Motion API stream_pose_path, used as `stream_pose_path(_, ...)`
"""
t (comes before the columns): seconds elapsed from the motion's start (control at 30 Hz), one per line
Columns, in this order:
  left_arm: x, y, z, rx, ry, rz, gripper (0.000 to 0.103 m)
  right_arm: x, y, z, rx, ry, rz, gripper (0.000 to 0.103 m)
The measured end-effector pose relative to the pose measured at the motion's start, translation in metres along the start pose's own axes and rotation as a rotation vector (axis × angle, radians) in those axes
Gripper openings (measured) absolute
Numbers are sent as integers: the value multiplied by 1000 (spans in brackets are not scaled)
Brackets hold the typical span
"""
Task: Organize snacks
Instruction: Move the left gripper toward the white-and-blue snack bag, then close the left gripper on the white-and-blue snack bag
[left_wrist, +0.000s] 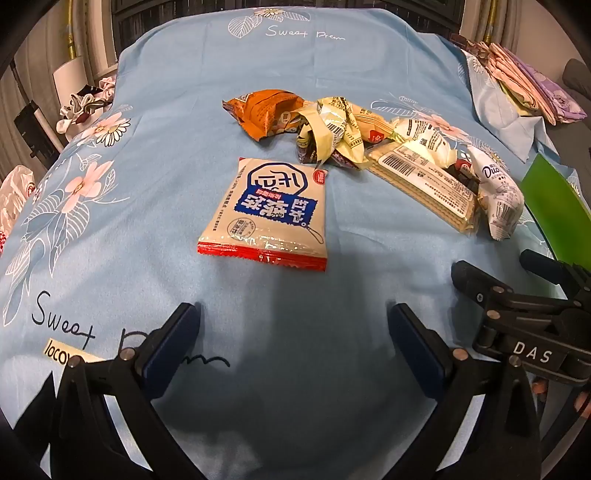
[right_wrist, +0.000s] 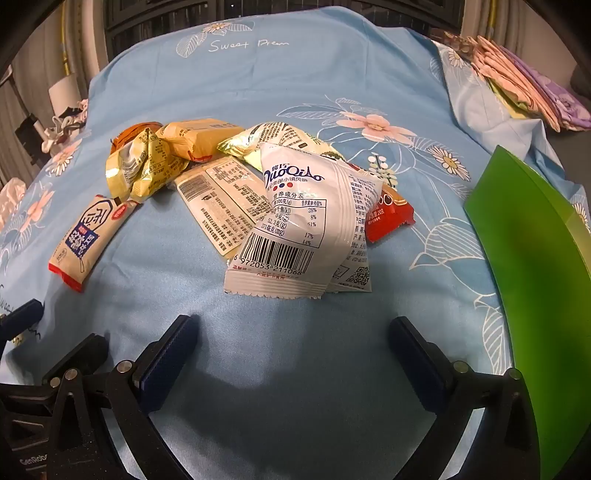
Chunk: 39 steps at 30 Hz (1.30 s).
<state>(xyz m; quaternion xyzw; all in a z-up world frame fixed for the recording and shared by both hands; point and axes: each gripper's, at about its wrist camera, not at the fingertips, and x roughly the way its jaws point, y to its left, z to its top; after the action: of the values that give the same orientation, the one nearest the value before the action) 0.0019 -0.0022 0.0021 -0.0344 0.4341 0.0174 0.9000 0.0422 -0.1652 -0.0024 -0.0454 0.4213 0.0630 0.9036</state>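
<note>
Several snack packets lie in a loose pile on a blue flowered cloth (left_wrist: 184, 92). A cream packet with a red edge (left_wrist: 267, 210) lies just ahead of my left gripper (left_wrist: 291, 332), which is open and empty. It also shows in the right wrist view (right_wrist: 86, 236). A white DuoQiao bag (right_wrist: 306, 221) stands just ahead of my right gripper (right_wrist: 291, 339), also open and empty. Behind it lie a long cream wafer pack (right_wrist: 225, 201), crumpled yellow packets (right_wrist: 144, 166), an orange pack (right_wrist: 199, 138) and a red packet (right_wrist: 388, 214).
A green tray (right_wrist: 535, 258) lies at the right edge of the cloth. Folded pink and purple cloths (right_wrist: 524, 81) are stacked at the back right. The right gripper's body (left_wrist: 535, 314) shows at the right of the left wrist view.
</note>
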Motion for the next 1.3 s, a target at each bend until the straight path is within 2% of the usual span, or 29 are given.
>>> stream_pose_path(0.4, 0, -2, 9, 13, 17, -13, 103, -5, 1, 1, 3, 17, -10, 103)
stream_pose_path(0.5, 1, 8, 16, -13, 23, -69, 103, -5, 3, 6, 34, 32, -18, 103)
stream_pose_path(0.57, -2, 27, 24, -97, 14, -151, 103, -11, 4, 13, 69, 31, 16, 103)
stream_pose_path(0.6, -3, 35, 29, -142, 15, -196, 103, -19, 4, 17, 93, 7, 68, 103)
stream_pose_path(0.67, 0, 62, 40, -262, 28, -366, 103, -32, 7, 26, 127, -32, 197, 103)
stream_pose_path(0.73, 2, 76, 48, -287, 24, -433, 103, -37, 12, 36, 147, -44, 308, 103)
stream_pose_path(0.8, 1, 81, 54, -245, -3, -402, 103, -36, 22, 49, 141, -38, 450, 103)
stream_pose_path(0.87, -1, 78, 58, -177, -28, -389, 103, -32, 33, 60, 124, -36, 524, 103)
stream_pose_path(1.0, 7, 68, 59, -154, -5, -540, 103, -4, 49, 78, 143, 39, 629, 103)
stream_pose_path(1.07, 11, 61, 58, -127, 3, -533, 103, 9, 55, 82, 186, 62, 697, 103)
stream_pose_path(1.17, 23, 48, 59, -57, 37, -452, 102, 33, 65, 81, 242, 144, 738, 103)
stream_pose_path(1.23, 34, 53, 55, -79, 62, -450, 102, 48, 75, 77, 206, 201, 672, 95)
stream_pose_path(1.3, 32, 59, 51, -95, 21, -489, 102, 45, 82, 82, 163, 168, 672, 94)
